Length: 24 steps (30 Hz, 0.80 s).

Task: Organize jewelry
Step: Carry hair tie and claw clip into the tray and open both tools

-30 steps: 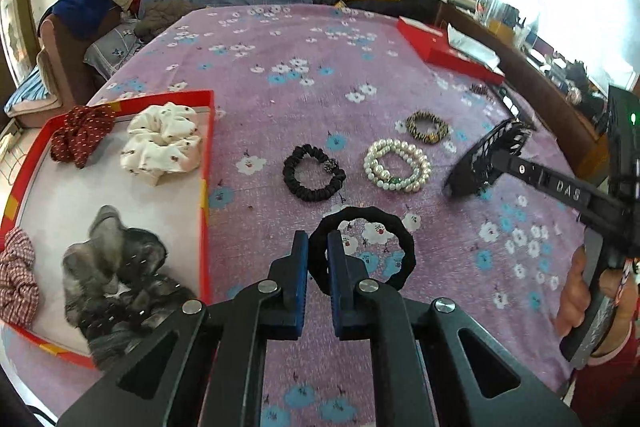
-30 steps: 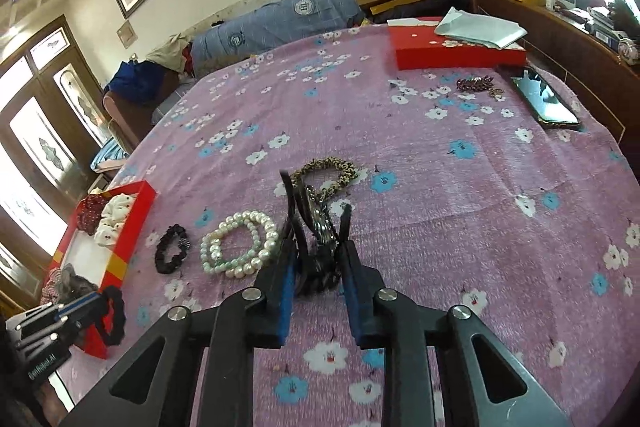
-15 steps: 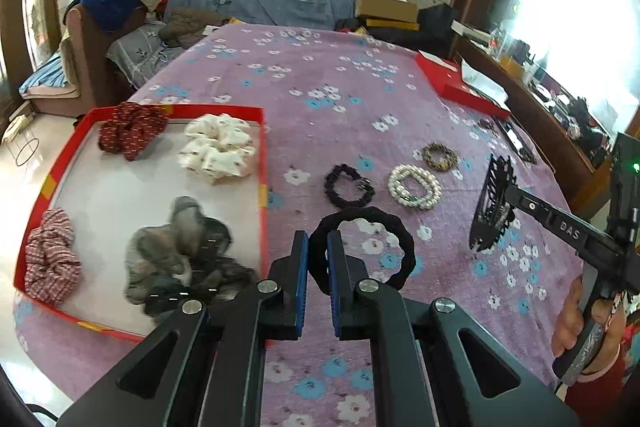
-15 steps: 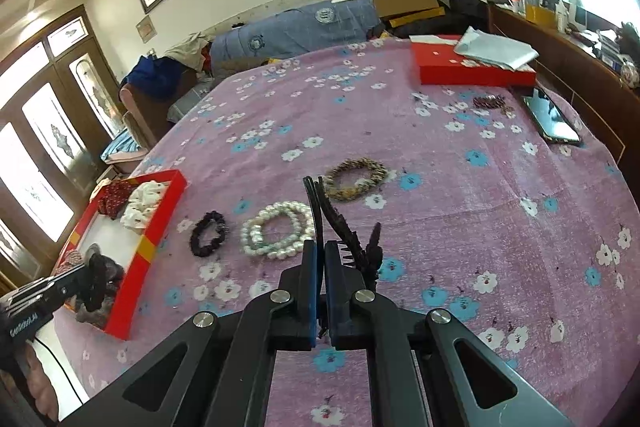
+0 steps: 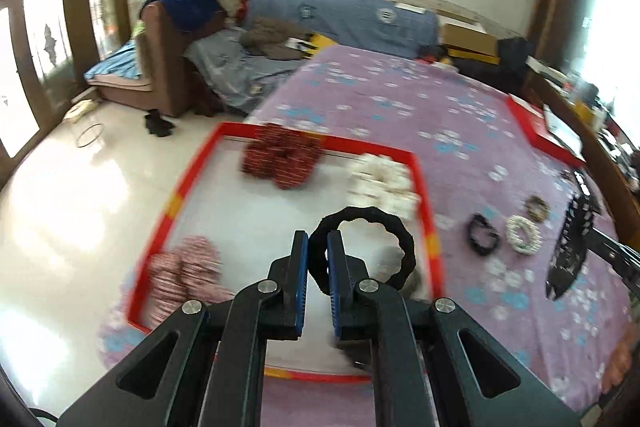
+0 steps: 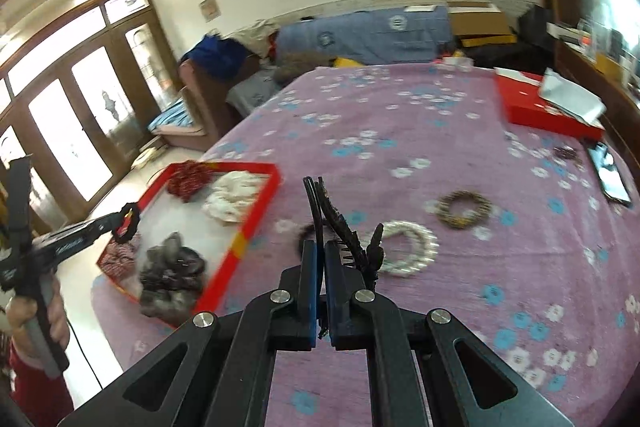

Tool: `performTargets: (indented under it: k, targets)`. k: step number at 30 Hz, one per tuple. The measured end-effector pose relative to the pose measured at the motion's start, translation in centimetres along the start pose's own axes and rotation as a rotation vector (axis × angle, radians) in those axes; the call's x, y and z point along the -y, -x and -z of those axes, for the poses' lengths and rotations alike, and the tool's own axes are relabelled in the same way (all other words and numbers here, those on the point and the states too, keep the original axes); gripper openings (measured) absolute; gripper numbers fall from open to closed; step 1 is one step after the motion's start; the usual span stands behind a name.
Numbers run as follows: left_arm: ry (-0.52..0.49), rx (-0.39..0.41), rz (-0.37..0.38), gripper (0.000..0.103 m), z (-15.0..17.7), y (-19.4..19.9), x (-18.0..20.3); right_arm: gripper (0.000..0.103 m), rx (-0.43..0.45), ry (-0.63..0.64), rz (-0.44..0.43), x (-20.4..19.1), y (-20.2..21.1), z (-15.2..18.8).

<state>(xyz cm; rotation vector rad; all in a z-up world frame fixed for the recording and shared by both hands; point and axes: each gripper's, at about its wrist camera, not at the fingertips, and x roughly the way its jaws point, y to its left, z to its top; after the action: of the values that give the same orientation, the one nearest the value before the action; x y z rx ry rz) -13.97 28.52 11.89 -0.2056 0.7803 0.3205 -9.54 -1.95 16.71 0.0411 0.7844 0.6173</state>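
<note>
The left hand-held gripper (image 5: 317,267) is clamped on a black hair ring (image 5: 362,245), which hangs in the air over the right near part of the red tray (image 5: 192,179). The right hand-held gripper (image 6: 320,263) has just been closing and is now shut on a black claw clip (image 6: 344,231), held up above the purple flowered table (image 6: 400,115), right of the tray.

Inside the tray, as the right wrist view shows it, lie four scrunchies: a dark red one (image 6: 188,179) at the far side, a white one (image 6: 232,195) just right of it, a grey one (image 6: 172,271) near the front, and a red-and-white checked one (image 6: 116,257) at the near left. So the soft hair pieces look sorted already, and I judge the ring in the left grip to be the next one in, needing only a release over the tray floor.

Still out on the table, right of the tray, are a small black bead bracelet (image 5: 483,239), a pearl bracelet (image 6: 412,247) and a brown bead bracelet (image 6: 464,209), near each other in a loose row. Farther off to the right lie a dark bracelet (image 6: 566,153), a phone (image 6: 612,177) and a second red box (image 6: 540,107) with paper on it.

By my reckoning the job is around half done: two pieces are in transit and four bracelets remain. Where the clip and the bracelets belong I cannot tell.
</note>
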Motion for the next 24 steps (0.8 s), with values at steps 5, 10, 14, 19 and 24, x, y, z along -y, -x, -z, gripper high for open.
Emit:
performTargets:
  k: [5,10,14,19,24]
  targets:
    - [0.043,-0.005,-0.046,0.009,-1.1,-1.5,-3.8,0.005,-0.020,0.045,-0.059,-3.7,-2.0,-1.5]
    - [0.075,-0.027,-0.059,0.009,-2.3,-3.6,-6.4,0.005,-0.021,0.110,-0.091,-7.9,-4.3,-3.7]
    - [0.079,-0.056,-0.080,0.009,-3.0,-5.5,-7.6,0.005,-0.034,0.144,-0.125,-11.3,-6.5,-5.1]
    - [0.055,-0.078,-0.098,0.009,-3.6,-7.5,-8.3,0.005,-0.092,0.168,-0.159,-14.9,-10.9,-6.5]
    - [0.046,-0.107,-0.110,0.009,-3.3,-9.2,-9.0,0.005,-0.175,0.183,-0.141,-17.2,-15.9,-6.9]
